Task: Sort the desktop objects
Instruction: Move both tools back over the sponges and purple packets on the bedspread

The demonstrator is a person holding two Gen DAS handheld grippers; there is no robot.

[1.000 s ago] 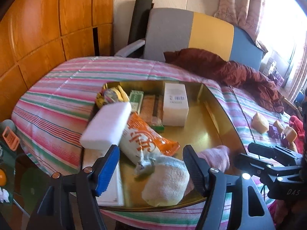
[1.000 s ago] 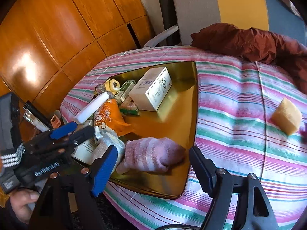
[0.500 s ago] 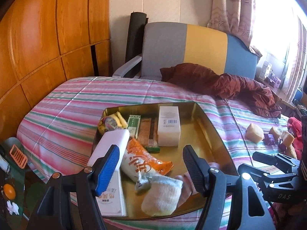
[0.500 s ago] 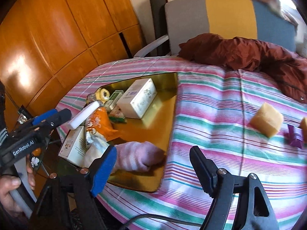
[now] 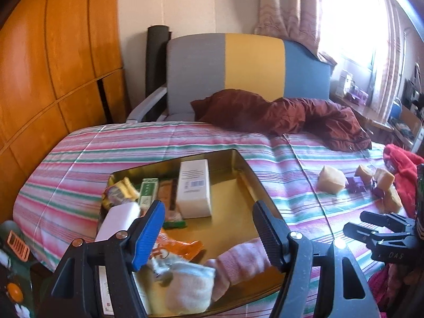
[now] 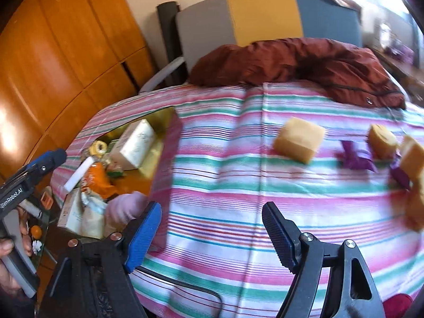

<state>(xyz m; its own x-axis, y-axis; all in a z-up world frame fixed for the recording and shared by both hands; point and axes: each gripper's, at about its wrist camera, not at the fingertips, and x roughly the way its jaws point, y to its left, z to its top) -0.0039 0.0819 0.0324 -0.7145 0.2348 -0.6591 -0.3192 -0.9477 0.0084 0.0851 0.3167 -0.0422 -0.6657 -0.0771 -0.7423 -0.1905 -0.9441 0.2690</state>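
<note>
striped cloth (image 6: 212, 175) bare under right hand-held gripper (image 6: 212, 228), jaws wide, empty; sponge (image 6: 299, 139) beyond.

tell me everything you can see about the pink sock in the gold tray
The pink sock is soft, fuzzy knit with faint paler stripes, bunched into a stubby roll. It lies on its side at the near edge of the shiny gold tray, not held by anything. One end presses against a cream-white sock beside it; the crumpled orange snack bag sits just behind. The left hand-held gripper's finger hides part of it.
</note>
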